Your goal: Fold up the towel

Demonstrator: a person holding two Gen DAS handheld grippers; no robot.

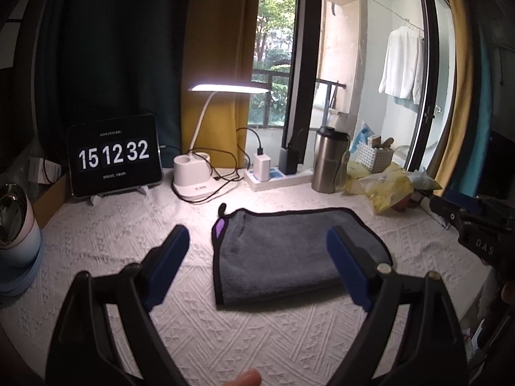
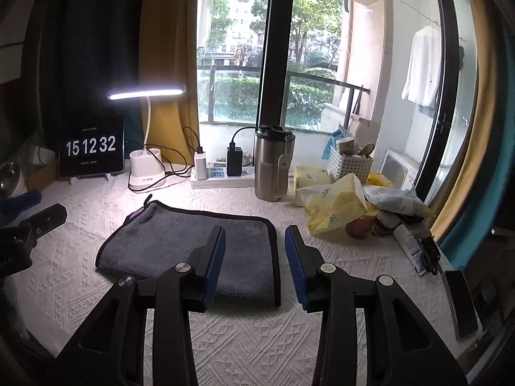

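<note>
While folded, one towel [image 1: 283, 257], two hand-held grippers [image 2: 254, 254]

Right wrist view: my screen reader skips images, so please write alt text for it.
A folded grey towel with black edging lies flat on a white textured tablecloth, with the open right gripper above its right edge. Behind stand a lit white desk lamp and a steel tumbler.

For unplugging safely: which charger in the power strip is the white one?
The left charger, beside the lamp base; the black charger stands nearer the steel tumbler.
</note>
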